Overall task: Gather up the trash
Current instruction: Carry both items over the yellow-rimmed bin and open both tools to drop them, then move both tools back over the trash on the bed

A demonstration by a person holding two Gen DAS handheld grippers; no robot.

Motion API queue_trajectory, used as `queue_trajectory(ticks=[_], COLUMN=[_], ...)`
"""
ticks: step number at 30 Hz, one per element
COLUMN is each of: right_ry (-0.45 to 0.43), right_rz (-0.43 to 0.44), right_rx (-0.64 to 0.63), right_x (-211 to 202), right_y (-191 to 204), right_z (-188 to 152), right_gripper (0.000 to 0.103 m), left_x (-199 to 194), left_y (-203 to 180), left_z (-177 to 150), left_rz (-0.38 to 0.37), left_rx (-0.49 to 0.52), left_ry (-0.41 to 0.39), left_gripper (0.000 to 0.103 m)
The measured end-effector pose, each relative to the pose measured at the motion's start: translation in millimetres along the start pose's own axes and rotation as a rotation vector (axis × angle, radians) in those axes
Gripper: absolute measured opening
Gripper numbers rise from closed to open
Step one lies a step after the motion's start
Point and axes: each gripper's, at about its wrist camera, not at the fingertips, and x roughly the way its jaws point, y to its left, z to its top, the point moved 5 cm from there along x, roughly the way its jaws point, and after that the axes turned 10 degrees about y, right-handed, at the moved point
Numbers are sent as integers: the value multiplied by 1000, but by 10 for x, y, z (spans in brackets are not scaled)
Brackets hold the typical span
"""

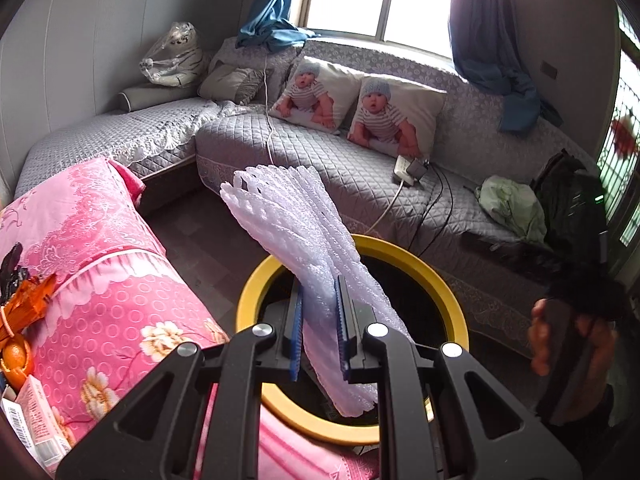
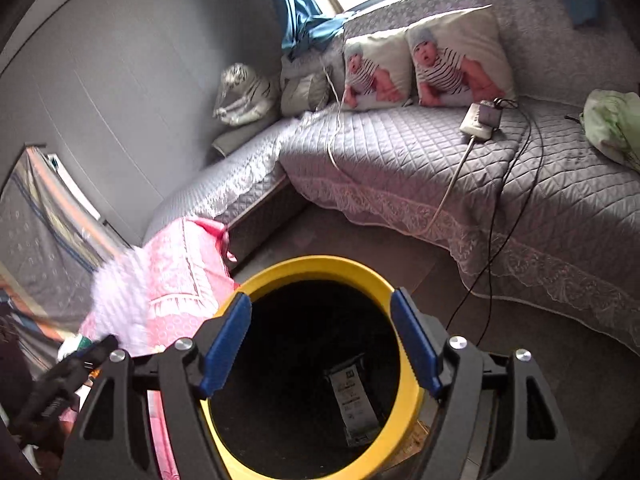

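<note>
A: Ok, left gripper (image 1: 319, 326) has got the foam net (image 1: 304, 248), the white mesh fruit-sleeve stuff. Fingers clamped on it abt mid-length, blue pads pressing both sides.

B: And the bin?

A: Yellow-rimmed bin (image 1: 436, 280) sits right below and just ahead of the left fingers. Net's long axis runs diagonal: upper end fans out up and to the left, away from the person; lower end hangs back past the fingers, over the near rim. So part of it is above the opening, tho the top end pokes out beyond the rim on the side toward the pink blanket (image 1: 100, 264).

B: Right side doing anything?

A: Right gripper (image 2: 320, 338) is spread wide, nothing between the fingers, hovering over the same bin (image 2: 412, 396). From its cam you look straight down the black inside; a crumpled wrapper (image 2: 354, 400) lies at the bottom already. Net (image 2: 120, 300) shows off to its left, blurry.

B: So which hand finishes?

A: Left, obv, it's the one holding. My guess: tip the long end down toward the middle of the opening, then let go. Drop it as it lies and the fanned end might catch the rim or flop onto the blanket. Light stuff, could cling to a pad too.
</note>
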Motion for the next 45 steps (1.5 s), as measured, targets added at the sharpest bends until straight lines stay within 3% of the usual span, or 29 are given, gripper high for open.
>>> queue_trajectory(ticks=[5,7,8,9,14,18,26,29,31,37,42,45], right_ry=[-48,-56,-58,-61,-78,-62,64,157,218,410,581,648], right_rz=[9,14,16,16,3,29,176,267,329,478,544,507], right_rx=[4,4,5,7,-2,-40,-200,-305,-392,-594,-715,-765], right_x=[-233,-270,-283,-286,-299,-272,-52,84,163,387,618,836], right_y=[-58,-67,-72,-73,-15,154,972,1490,1890,3023,3939,4379], right_z=[17,21,28,36,43,13,-187,-373,-533,-1039,-1434,-1557], right_gripper=[75,75,75,75,75,75,80,82,83,91,94,95], left_x=[327,395,395,366,-9,-527,-1840,-2382,-2685,-3427,-3753,-3813], left_y=[-133,-132,-111,-83,103,259,939,1369,1621,2114,2268,2310], left_z=[-11,-21,-33,-38,-35,1,-158,-516,-775,-1626,-2142,-2269], left_rz=[-1,5,24,39,116,155,278,394,518,861,956,961], left_rx=[9,1,-17,-33,-81,-115,-274,-371,-427,-559,-656,-680], left_ry=[35,40,34,16,-94,-206,-437,-517,-547,-569,-566,-549], left_gripper=[16,39,77,94,94,95,95,95,95,95,95,95])
